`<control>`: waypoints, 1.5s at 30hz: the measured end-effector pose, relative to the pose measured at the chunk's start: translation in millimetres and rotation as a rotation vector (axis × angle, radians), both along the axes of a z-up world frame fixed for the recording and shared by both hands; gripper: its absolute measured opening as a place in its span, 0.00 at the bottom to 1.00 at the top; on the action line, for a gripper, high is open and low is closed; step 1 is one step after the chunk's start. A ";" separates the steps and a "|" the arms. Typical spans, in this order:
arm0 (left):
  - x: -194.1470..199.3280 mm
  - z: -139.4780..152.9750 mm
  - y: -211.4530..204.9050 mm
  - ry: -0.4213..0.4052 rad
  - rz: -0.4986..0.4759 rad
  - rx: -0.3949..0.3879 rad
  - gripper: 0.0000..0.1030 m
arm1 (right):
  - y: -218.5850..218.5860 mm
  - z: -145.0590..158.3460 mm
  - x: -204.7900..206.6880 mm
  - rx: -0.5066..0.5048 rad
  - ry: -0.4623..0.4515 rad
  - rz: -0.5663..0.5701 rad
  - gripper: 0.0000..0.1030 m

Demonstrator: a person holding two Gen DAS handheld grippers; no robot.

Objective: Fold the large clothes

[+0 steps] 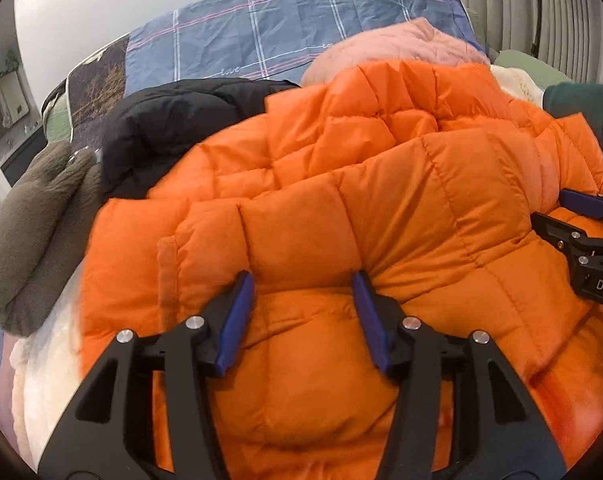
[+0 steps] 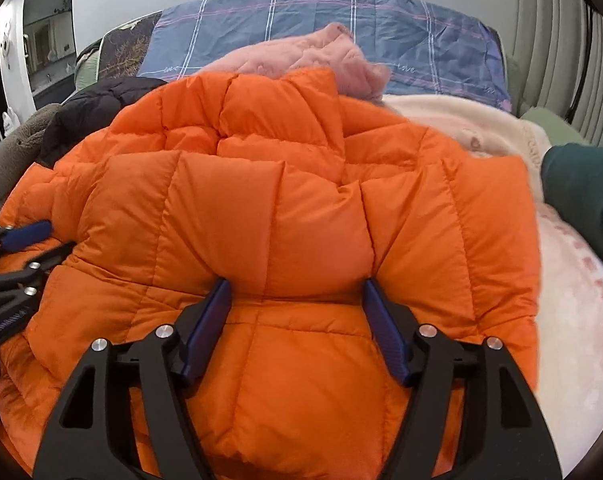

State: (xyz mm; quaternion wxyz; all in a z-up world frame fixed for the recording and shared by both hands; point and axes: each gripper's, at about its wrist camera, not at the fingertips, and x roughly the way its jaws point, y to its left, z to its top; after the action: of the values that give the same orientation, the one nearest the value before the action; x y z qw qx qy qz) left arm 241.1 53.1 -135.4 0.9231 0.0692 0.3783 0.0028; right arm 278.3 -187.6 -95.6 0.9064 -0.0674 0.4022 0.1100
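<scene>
An orange puffer jacket (image 1: 341, 208) lies bunched on the bed and fills both views (image 2: 281, 200). My left gripper (image 1: 303, 284) is open, its blue-padded fingers pressed into the jacket with a thick fold bulging between them. My right gripper (image 2: 295, 290) is open the same way, its fingers set wide around a puffy fold of the jacket. The right gripper also shows at the right edge of the left wrist view (image 1: 577, 216), and the left gripper at the left edge of the right wrist view (image 2: 25, 240). Both rest on the jacket's near part, side by side.
Around the jacket lie a black puffer coat (image 1: 173, 128), a grey-brown fleece (image 1: 33, 220), a pink garment (image 2: 301, 56), a cream fleece (image 2: 481, 132) and a dark green garment (image 2: 581, 184). A blue plaid bedsheet (image 1: 281, 24) lies behind. A curtain (image 2: 561, 60) hangs at right.
</scene>
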 end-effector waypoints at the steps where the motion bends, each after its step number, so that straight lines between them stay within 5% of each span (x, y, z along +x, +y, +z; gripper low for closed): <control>1: -11.6 9.1 7.1 -0.008 0.005 -0.029 0.57 | -6.6 8.4 -10.3 0.022 -0.004 0.005 0.68; 6: -84.2 40.2 56.4 -0.107 0.011 -0.069 0.75 | -63.4 34.0 -61.0 0.102 -0.025 0.007 0.69; 13: -159.1 6.4 111.4 0.043 -0.021 -0.163 0.78 | -148.3 11.5 -106.1 0.201 0.108 -0.091 0.69; 25: -232.7 -23.3 99.9 0.121 -0.206 -0.331 0.78 | -173.4 -2.0 -200.8 0.390 0.176 -0.054 0.69; 36: -296.3 -23.1 104.6 0.093 -0.207 -0.511 0.76 | -197.3 8.9 -281.5 0.609 0.224 0.048 0.67; 39: -305.7 -24.3 100.1 0.089 -0.236 -0.532 0.64 | -192.5 5.0 -283.2 0.663 0.233 0.080 0.60; 41: -306.5 -23.9 94.4 0.095 -0.263 -0.543 0.46 | -185.9 2.3 -279.5 0.669 0.243 0.083 0.54; 45: -311.1 -19.8 88.5 0.092 -0.265 -0.528 0.29 | -174.2 7.6 -288.2 0.596 0.245 0.120 0.49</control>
State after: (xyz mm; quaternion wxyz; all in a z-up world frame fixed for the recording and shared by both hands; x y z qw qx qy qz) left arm -70.0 141.7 -155.2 0.8834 -0.1245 0.3950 -0.2194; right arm -9.9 -361.7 -88.0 0.8229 0.1908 0.4538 0.2836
